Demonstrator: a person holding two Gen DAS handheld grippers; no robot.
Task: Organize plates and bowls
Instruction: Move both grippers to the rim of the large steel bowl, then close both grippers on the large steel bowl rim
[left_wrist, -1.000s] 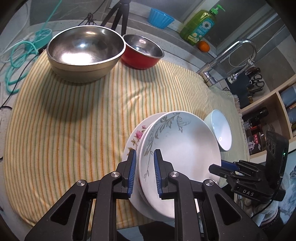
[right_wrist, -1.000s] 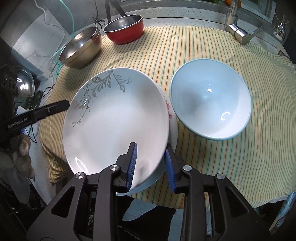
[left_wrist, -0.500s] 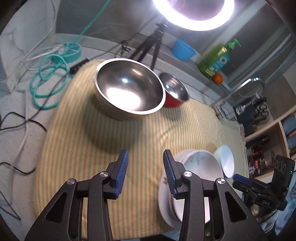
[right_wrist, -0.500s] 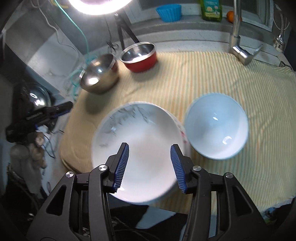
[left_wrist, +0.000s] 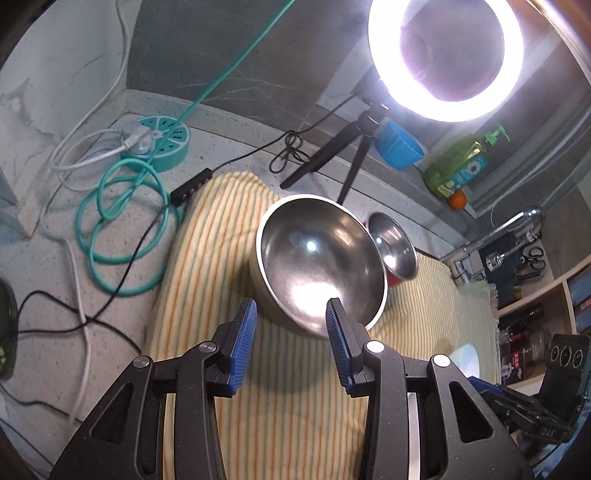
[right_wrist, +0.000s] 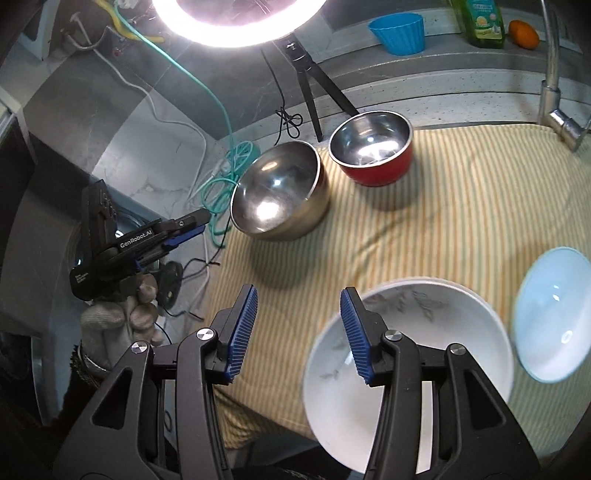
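Plates (right_wrist: 424, 332) stacked at striped cloth (right_wrist: 461, 206) near edge, pale blue bowl (right_wrist: 554, 317) beside. Steel bowl (left_wrist: 317, 262) and red bowl (right_wrist: 373, 151) at far-left corner, unnested. Left gripper (left_wrist: 291, 332) and right gripper (right_wrist: 299, 328) jaws apart, empty. Bowls remain.

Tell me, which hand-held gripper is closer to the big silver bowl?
Left. The left hand-held gripper hovers right at the big silver bowl; the right hand-held gripper hangs farther back, over the white plate.

Lit ring light (left_wrist: 445, 59) on a tripod (left_wrist: 343, 155) beyond the jaws, dark marbled wall (left_wrist: 221, 55) behind, speckled countertop (left_wrist: 55, 236) left, shelving (left_wrist: 546, 295) right.
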